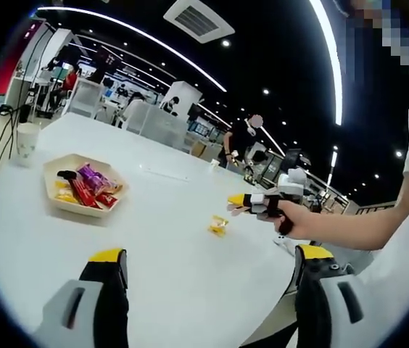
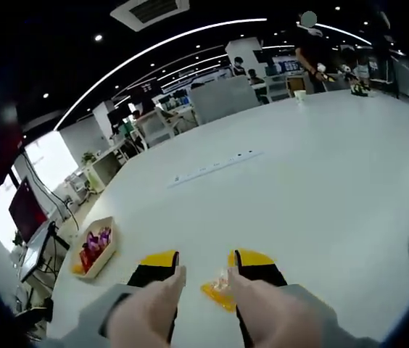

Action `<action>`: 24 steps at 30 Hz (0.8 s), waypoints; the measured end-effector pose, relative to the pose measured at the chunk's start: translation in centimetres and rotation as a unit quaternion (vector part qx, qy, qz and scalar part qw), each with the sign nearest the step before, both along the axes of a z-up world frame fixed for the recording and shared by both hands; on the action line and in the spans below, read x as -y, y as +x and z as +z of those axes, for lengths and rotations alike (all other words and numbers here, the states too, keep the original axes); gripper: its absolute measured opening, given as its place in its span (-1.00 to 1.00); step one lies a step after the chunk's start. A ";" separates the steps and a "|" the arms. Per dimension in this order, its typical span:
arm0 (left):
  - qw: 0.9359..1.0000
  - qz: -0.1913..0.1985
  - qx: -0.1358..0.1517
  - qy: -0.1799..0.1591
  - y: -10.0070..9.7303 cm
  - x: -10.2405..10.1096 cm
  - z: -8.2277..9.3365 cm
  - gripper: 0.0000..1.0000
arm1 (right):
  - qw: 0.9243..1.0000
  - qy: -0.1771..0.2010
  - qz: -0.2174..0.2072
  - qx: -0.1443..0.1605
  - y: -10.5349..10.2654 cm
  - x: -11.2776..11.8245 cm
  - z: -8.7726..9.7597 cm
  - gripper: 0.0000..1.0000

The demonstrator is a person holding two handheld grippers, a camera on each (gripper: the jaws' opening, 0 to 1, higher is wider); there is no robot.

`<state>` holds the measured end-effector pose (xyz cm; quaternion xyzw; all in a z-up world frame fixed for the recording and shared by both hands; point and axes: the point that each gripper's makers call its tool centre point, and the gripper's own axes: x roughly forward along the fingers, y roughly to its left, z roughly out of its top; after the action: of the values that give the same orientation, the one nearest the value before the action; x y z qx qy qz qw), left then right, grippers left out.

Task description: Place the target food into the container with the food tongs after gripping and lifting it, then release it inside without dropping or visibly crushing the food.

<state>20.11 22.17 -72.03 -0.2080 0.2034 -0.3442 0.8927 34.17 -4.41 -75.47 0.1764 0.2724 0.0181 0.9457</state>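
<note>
While the left gripper [image 1: 208, 272] hangs released and well back, the yellow food piece [image 2: 217, 290] lies on the white surface [image 2: 320, 181] between the tips of the nearer, parted, empty right gripper [image 2: 203, 264], well apart from the container [image 1: 81, 190].

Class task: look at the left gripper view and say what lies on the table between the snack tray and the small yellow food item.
Nothing: between the tray and the yellow food the white table is bare in the left gripper view.
</note>
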 end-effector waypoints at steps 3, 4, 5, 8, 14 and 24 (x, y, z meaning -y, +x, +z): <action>1.000 0.000 0.002 0.000 0.1 0.1 0.1 0.94 | 1.000 -0.004 -0.017 -0.010 -0.2 0.5 -0.7 -0.39; 1.000 -0.001 0.001 0.001 0.1 0.1 0.0 0.94 | 1.000 -0.005 -0.021 -0.011 -0.2 0.6 -0.8 -0.39; 1.000 0.000 0.002 0.002 0.1 0.0 0.0 0.94 | 1.000 -0.007 -0.025 -0.015 -0.2 0.7 -1.0 -0.39; 1.000 -0.001 0.001 0.004 0.1 0.0 -0.1 0.94 | 0.999 -0.005 -0.034 -0.021 -0.2 0.9 -1.3 -0.39; 1.000 0.003 0.003 0.003 0.2 -0.1 0.0 0.92 | 0.998 -0.001 -0.049 -0.036 -0.2 1.2 -2.1 -0.39; 1.000 0.007 -0.001 0.001 0.4 -0.1 0.1 0.91 | 0.994 0.031 -0.085 -0.053 0.5 1.6 -3.1 -0.39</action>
<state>20.47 22.29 -71.95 -0.2086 0.2029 -0.3372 0.8953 34.64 -5.98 -78.56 0.2285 0.3056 -0.0636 0.9221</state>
